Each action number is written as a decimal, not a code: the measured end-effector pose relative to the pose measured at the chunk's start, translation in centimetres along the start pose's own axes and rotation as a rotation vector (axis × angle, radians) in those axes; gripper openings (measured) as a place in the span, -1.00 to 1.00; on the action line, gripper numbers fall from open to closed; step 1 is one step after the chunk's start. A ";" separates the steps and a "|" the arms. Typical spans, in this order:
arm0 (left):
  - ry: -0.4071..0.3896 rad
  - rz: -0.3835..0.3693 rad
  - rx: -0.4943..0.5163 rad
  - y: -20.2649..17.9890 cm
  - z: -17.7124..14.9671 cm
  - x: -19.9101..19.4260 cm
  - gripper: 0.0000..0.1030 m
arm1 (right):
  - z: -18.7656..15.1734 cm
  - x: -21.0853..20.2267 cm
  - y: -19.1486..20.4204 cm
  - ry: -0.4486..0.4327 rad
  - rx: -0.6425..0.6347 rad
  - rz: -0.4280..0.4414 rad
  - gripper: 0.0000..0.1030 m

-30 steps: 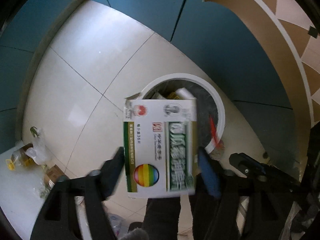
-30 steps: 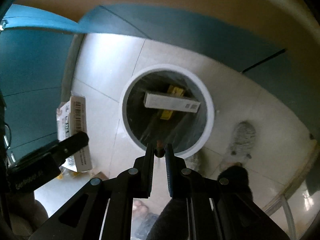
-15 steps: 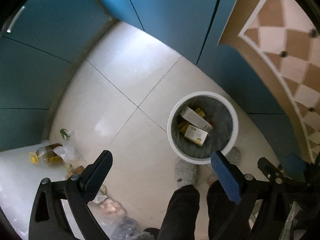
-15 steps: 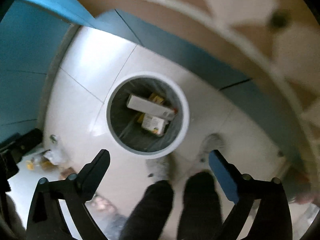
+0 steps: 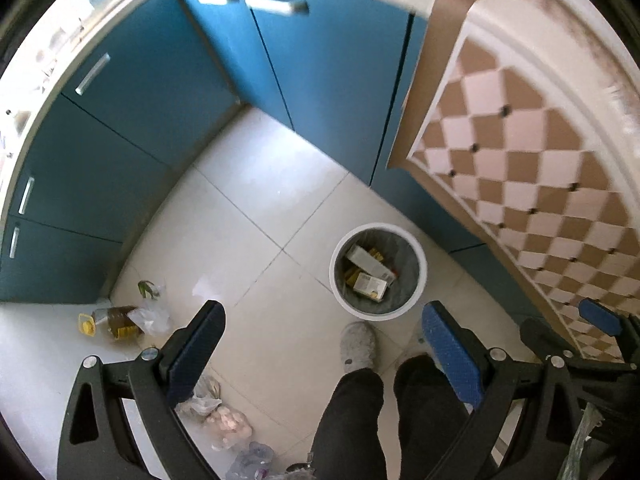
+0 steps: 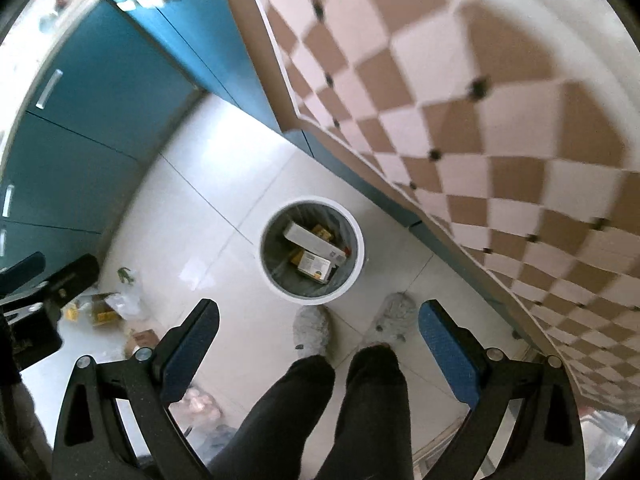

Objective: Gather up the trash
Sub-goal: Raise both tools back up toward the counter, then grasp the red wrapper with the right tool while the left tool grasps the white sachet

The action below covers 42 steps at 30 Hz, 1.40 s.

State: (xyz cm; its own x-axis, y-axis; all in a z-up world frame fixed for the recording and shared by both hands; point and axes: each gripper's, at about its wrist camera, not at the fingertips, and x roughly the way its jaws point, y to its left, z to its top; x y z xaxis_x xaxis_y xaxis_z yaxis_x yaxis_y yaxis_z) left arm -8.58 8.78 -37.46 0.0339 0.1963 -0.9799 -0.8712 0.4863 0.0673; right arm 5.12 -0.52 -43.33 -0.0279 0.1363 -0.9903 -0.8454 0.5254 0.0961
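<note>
A white round trash bin (image 5: 416, 288) with a grey liner stands on the tiled floor, far below both grippers; it also shows in the right wrist view (image 6: 358, 268). Several boxes lie inside, among them a long white box (image 5: 368, 260) (image 6: 312, 240) and a green-and-white box (image 5: 370, 286) (image 6: 316, 266). My left gripper (image 5: 324, 312) is open and empty, high above the floor. My right gripper (image 6: 320, 312) is open and empty too, at a similar height.
Blue cabinets (image 5: 312, 60) line the far side. A brown-and-white checkered cloth (image 5: 520, 152) hangs over a table edge at the right. A yellow-capped bottle (image 5: 108, 320) and plastic bags (image 5: 224, 420) lie at the left. The person's legs and grey slippers (image 5: 358, 346) stand by the bin.
The left gripper has let go of the green-and-white box, which now lies in the bin. The right gripper has opened. Both grippers have risen well above the bin.
</note>
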 end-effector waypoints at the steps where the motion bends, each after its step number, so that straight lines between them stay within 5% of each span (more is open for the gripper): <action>1: -0.014 -0.001 0.004 0.1 -0.1 -1.3 0.95 | -0.3 -1.9 0.1 -0.012 0.003 0.004 0.96; 12: -0.114 -0.048 0.021 0.3 -1.6 -10.3 0.95 | -3.2 -14.4 1.2 -0.110 0.026 0.030 0.96; 20: -0.060 -0.117 0.004 0.0 -2.3 -11.7 0.95 | -4.4 -16.9 1.4 -0.113 0.042 0.041 0.96; 27: -0.138 -0.105 0.069 -2.9 0.0 -14.2 0.95 | -3.8 -19.1 0.0 -0.162 0.096 0.099 0.96; 34: -0.269 -0.136 0.242 -12.7 7.6 -18.0 1.00 | -1.3 -23.1 -6.8 -0.272 0.245 0.106 0.96; 42: -0.256 -0.200 0.425 -31.0 15.0 -17.9 1.00 | 0.2 -27.0 -23.8 -0.370 0.547 0.011 0.96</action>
State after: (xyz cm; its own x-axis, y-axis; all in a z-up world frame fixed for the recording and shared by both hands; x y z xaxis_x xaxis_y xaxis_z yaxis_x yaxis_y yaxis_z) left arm 25.18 2.92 -19.25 0.3442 0.2402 -0.9077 -0.5623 0.8269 0.0056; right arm 26.11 -16.53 -18.82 0.2325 0.3721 -0.8986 -0.4502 0.8602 0.2397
